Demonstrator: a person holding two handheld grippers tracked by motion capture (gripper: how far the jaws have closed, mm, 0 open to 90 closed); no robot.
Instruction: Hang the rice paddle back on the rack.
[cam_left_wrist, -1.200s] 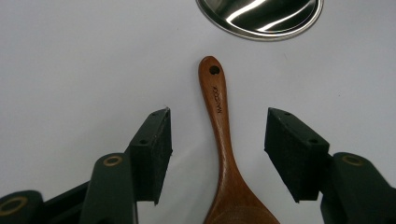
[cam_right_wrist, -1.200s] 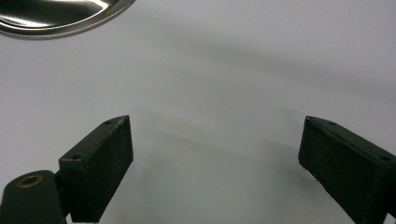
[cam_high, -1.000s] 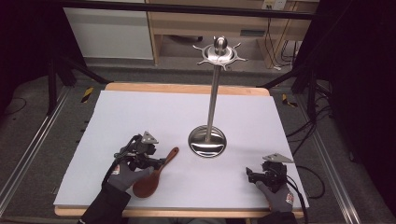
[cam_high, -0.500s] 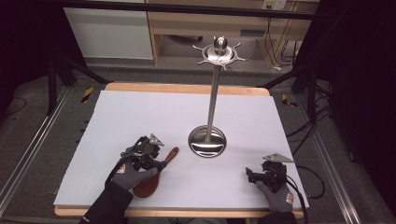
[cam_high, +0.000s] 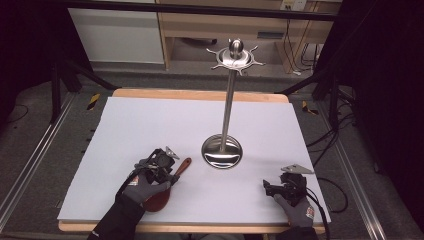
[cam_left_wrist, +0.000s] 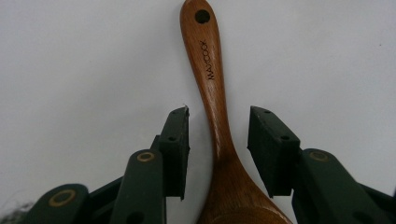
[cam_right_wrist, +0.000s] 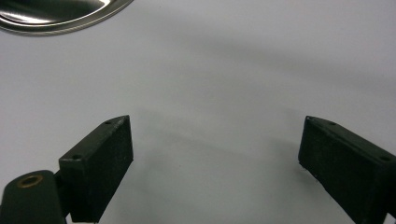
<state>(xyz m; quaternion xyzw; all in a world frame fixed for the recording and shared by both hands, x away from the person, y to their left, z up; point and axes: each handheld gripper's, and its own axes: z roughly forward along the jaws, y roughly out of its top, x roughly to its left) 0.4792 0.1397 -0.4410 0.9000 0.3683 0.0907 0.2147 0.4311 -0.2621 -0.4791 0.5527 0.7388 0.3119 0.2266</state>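
Observation:
A brown wooden spoon (cam_left_wrist: 215, 98) lies flat on the white table cover, its handle end with a hole pointing away from my left gripper (cam_left_wrist: 218, 135). In the high view the spoon (cam_high: 181, 167) lies at the front left under my left gripper (cam_high: 172, 176). The jaws have just been closing and now stand either side of the spoon's neck, with a gap on both sides. My right gripper (cam_right_wrist: 215, 144) rests open over bare cover at the front right, seen in the high view as the right gripper (cam_high: 270, 189). Nothing is between its pads.
A tall steel utensil stand (cam_high: 226, 115) rises from a round base (cam_high: 222, 152) in the middle of the table, with hooks around its top (cam_high: 236, 56). The base's rim (cam_right_wrist: 56, 23) lies just beyond my right gripper. The table's front edge (cam_high: 200, 227) is close behind both hands.
My left gripper has slid forward along the spoon toward its handle and its jaws have narrowed around it. The right hand has kept still.

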